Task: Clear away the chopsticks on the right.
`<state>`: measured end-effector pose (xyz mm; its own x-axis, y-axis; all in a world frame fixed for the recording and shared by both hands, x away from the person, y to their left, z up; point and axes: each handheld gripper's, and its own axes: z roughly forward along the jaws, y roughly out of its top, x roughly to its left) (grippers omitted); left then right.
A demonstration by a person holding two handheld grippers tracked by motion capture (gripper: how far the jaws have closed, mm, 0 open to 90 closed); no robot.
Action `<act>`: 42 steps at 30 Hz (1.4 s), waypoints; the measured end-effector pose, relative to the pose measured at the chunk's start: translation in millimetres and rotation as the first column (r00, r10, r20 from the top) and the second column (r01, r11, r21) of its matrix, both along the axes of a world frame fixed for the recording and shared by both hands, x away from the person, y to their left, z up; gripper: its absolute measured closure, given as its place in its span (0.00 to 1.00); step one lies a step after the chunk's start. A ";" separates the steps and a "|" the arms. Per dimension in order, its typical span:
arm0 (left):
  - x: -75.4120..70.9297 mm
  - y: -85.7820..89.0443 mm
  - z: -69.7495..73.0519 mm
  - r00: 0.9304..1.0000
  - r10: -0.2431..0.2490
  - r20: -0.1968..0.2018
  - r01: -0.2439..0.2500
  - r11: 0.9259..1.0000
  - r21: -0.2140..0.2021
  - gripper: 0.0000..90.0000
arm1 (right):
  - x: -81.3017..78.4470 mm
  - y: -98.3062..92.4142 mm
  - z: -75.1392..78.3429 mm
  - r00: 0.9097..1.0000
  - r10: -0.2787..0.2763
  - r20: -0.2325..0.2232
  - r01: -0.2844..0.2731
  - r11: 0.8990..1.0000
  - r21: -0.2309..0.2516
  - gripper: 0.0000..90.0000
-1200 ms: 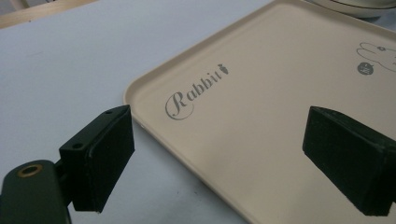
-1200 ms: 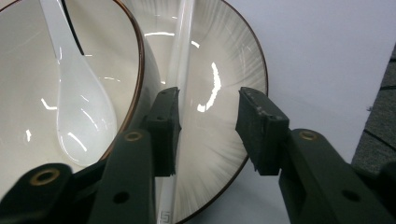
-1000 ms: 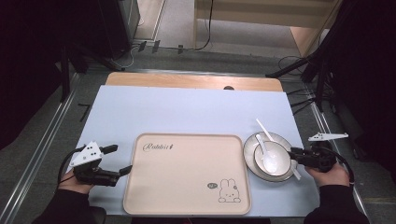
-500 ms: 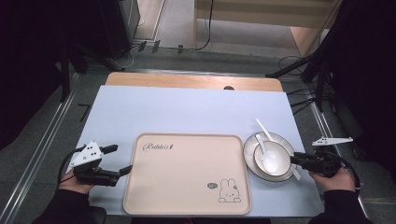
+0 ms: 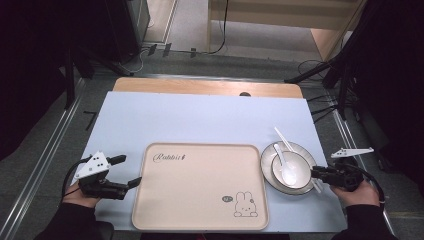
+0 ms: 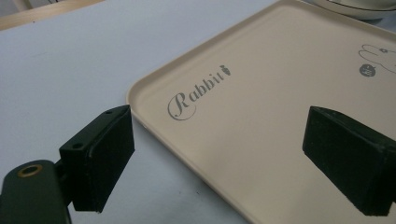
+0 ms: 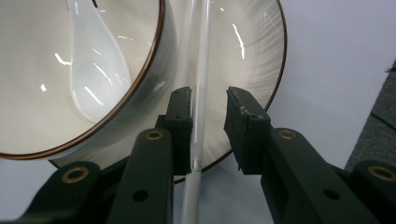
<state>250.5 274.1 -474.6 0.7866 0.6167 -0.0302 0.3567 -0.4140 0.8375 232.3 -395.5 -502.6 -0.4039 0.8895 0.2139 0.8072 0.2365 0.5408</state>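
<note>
Since a moment ago, my right gripper has been squeezing its jaws closer around the thin white stick that lies across the round striped plate, but I can see a gap at one pad, so it is not pinched yet. My left gripper has not moved, and its jaws stand wide apart over the corner of the beige plastic tray with a rabbit picture. The white bowl with a brown rim is cut off at the edge of the right gripper view, and the white spoon in it is partly cut off too.
</note>
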 end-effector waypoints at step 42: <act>-1.0 0.2 0.4 1.000 0.007 0.004 -0.006 1.000 -0.008 0.10 | 11.4 45.2 63.5 0.981 -0.191 -0.018 0.192 0.976 0.106 0.94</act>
